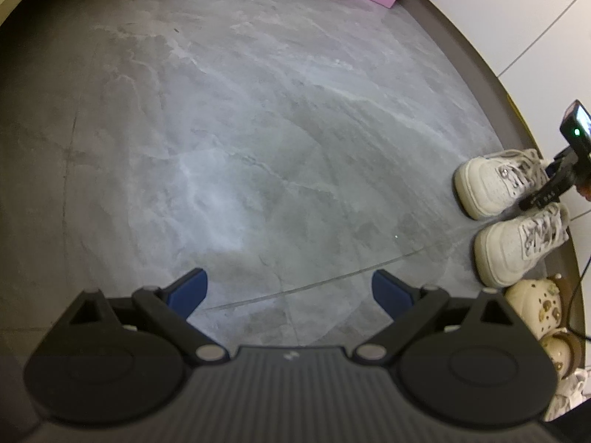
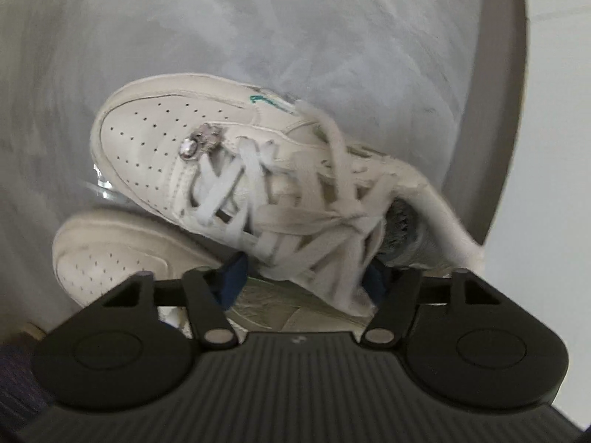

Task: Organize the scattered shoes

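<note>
Two handheld grippers are working over a grey marbled floor (image 1: 258,129) beside a pale wall (image 1: 517,18). The left gripper (image 1: 288,288) is hovering above bare floor with its blue-padded jaws spread wide and nothing between them. At the far right of its view, a row of shoes is lining the wall: a white sneaker (image 1: 491,184), its partner (image 1: 517,247) just beside it, and cream clogs (image 1: 535,306) nearer still, with the right gripper's black body (image 1: 561,173) reaching down over the first sneaker. In the right wrist view, the right gripper (image 2: 303,275) is straddling that laced sneaker (image 2: 221,155) at the tongue and laces, its jaws partly closed around them; whether the pads are actually pinching is hard to tell through the blur. The sneaker is sitting tilted, leaning over its partner's toe (image 2: 110,254). The risk: a hold on loose laces alone is likely letting the shoe swing or slip out, and a tilted shoe may be tipping onto its neighbour, spoiling the tidy row.
</note>
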The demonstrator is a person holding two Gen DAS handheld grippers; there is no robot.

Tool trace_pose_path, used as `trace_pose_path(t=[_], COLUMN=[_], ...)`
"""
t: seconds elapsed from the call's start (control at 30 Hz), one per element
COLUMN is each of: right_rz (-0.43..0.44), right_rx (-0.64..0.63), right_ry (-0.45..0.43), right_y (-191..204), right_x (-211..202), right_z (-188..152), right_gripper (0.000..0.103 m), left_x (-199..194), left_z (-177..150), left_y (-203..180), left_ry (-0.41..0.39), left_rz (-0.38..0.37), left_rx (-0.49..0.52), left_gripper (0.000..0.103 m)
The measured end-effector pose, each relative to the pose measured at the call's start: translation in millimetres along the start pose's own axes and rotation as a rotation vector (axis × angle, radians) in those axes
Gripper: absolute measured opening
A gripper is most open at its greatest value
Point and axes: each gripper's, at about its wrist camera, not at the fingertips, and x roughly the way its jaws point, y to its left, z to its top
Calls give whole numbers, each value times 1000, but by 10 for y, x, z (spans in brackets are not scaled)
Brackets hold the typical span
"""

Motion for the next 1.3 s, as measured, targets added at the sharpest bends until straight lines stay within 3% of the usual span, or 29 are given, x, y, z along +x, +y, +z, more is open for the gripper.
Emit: trace_pose_path(t=[0.1, 0.27, 0.5, 0.63, 0.73, 0.83, 0.93, 1.07, 1.3], right_rz=[-4, -49, 133, 225, 287, 327, 342, 250, 286], right_rx=[47, 29, 298, 407, 395, 403, 385, 344, 491], right_ry=[-11, -121, -399, -477, -554, -617, -693, -748, -794], right_y=[-48, -37, -38, 132, 373, 489, 617, 793, 951], right_x=[-45, -272, -785, -983, -1116, -1350, -1548, -1752, -2041], right_z=[-21, -146, -735, -1062, -1260, -1513, -1702, -2029, -2655], right_gripper=[64, 65, 65, 65, 68, 79, 88, 88, 88], left_x=[-13, -89, -223, -299, -359, -498, -707, -1000, -1622], left_z=[2, -36, -107, -148, -174, -131, -142, -189, -467], left_y=[-20, -190, -475, -637, -763, -935, -1055, -1248, -1544], left_ry=[-3, -30, -85, -116, -139, -165, -186, -184, -214], left_rz=[4, 25, 53, 69, 84, 143, 143, 160, 186], left_rx=[6, 54, 126, 168, 200, 231, 221, 240, 219], left_gripper=[98, 98, 98, 98, 98, 98, 98, 98, 99])
